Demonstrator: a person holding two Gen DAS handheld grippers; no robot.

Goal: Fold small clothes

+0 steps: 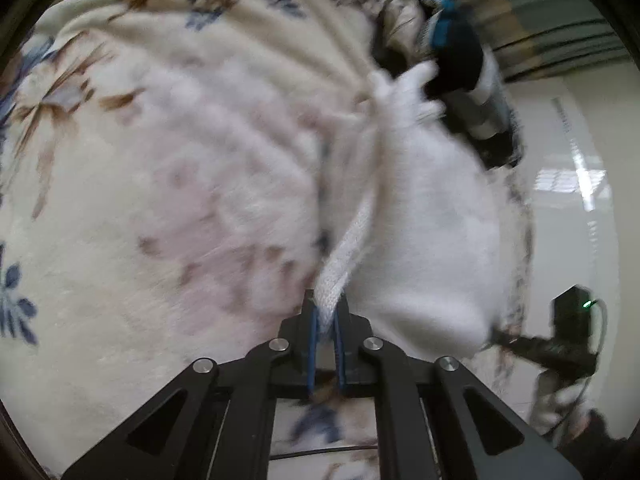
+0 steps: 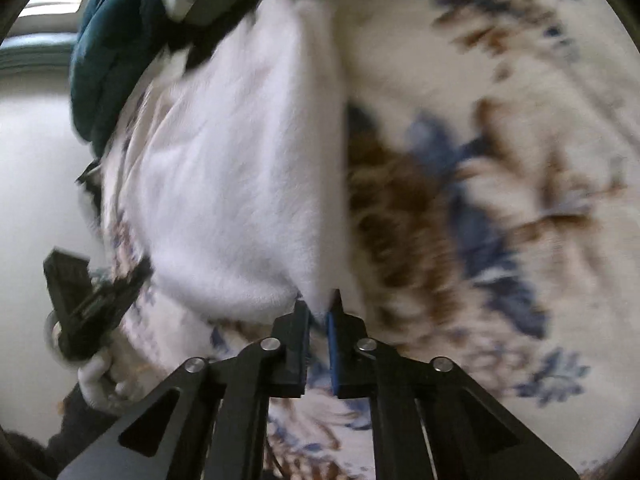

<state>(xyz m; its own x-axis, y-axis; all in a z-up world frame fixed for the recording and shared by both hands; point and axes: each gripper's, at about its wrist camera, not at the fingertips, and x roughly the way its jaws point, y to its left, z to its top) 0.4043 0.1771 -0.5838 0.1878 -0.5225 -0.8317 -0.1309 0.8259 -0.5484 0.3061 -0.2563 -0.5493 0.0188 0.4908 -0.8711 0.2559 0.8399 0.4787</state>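
Hanging between both claws, a white fleecy garment is stretched out above a floral blanket. Left claw is clamped on a ribbed knit edge of it, the band running straight up out of the blue pads. Right claw is pinched shut on another edge of the same garment; cloth is nipped between its tips. Two grips well apart likely keep the piece spread so a fold can be laid flat; that is a judgement. Both views are blurred. Beyond the garment, a dark teal bundle of clothes lies at the blanket's edge. Past it, pale glossy floor. In the right view, the person's white-gloved hand grips the other tool low at the left.
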